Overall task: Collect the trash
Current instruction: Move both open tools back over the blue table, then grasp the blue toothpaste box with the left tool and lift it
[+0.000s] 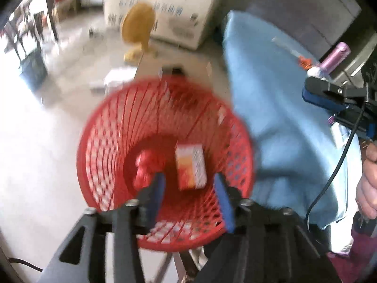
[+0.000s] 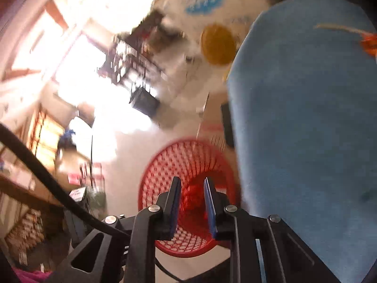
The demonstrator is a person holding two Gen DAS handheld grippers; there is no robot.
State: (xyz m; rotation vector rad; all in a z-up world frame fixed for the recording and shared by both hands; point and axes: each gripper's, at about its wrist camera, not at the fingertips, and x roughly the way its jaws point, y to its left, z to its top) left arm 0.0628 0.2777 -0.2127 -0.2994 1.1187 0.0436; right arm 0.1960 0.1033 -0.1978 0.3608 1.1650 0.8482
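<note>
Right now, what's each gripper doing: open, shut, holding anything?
Left gripper: open, empty, above the red mesh bin.
Right gripper: shut as far as it goes, nothing between its fingers.

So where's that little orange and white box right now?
In the left wrist view, the box sits inside the red basket, right of a crumpled red wrapper, beyond the open left claw.

Motion blur smears both views. In the left wrist view the red mesh basket (image 1: 165, 165) loses its near rim behind the left tool (image 1: 190, 188), and the print on the small box (image 1: 190, 167) inside cannot be read. The hand (image 1: 367, 179) is cut by the right edge. The white carton's (image 2: 202, 7) lettering is illegible.
</note>
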